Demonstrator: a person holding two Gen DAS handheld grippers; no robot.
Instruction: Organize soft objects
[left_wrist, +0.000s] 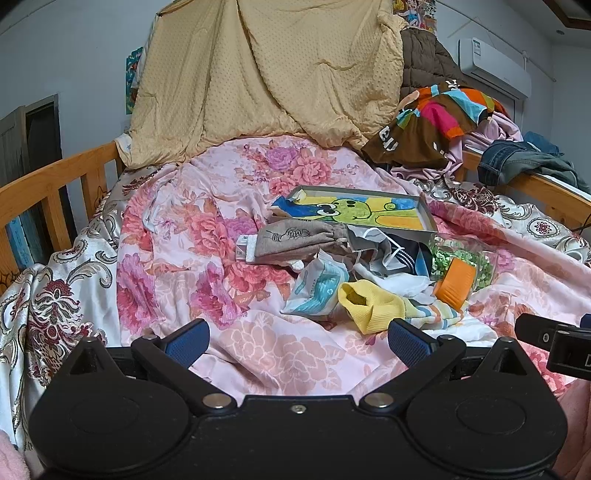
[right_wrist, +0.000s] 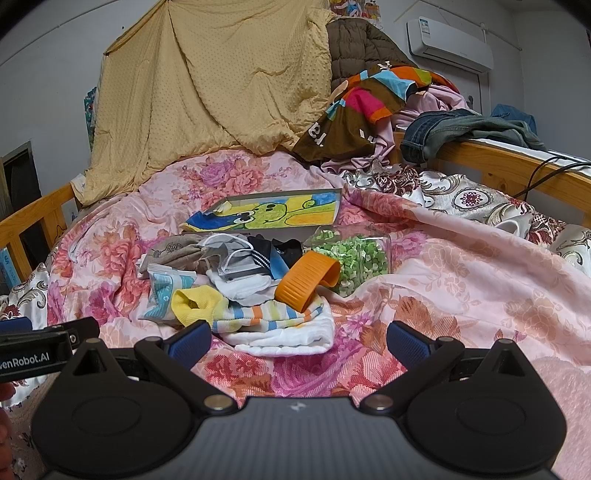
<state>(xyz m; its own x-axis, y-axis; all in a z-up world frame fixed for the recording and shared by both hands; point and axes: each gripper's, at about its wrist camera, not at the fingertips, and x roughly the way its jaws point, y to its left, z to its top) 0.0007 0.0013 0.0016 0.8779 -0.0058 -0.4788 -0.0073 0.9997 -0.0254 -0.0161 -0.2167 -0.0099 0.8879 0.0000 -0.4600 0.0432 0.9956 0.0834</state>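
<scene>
A pile of soft things lies on the pink floral quilt (left_wrist: 229, 229): a yellow striped sock (left_wrist: 369, 302) (right_wrist: 207, 306), a white folded cloth (right_wrist: 288, 332), a blue-white packet (left_wrist: 317, 291) (right_wrist: 162, 291), a grey drawstring pouch (left_wrist: 295, 240) (right_wrist: 173, 251), a face mask and dark striped garment (right_wrist: 251, 254). A shallow box with a green cartoon picture (left_wrist: 354, 210) (right_wrist: 273, 216) lies behind them. My left gripper (left_wrist: 297, 341) is open, empty, short of the pile. My right gripper (right_wrist: 297, 341) is open, empty, just before the white cloth.
A clear jar of green bits with an orange lid (left_wrist: 456, 280) (right_wrist: 306, 280) lies on its side by the pile. Wooden bed rails (left_wrist: 55, 181) (right_wrist: 498, 158) run along both sides. A tan blanket (right_wrist: 207, 85) and heaped clothes (right_wrist: 369, 107) stand behind.
</scene>
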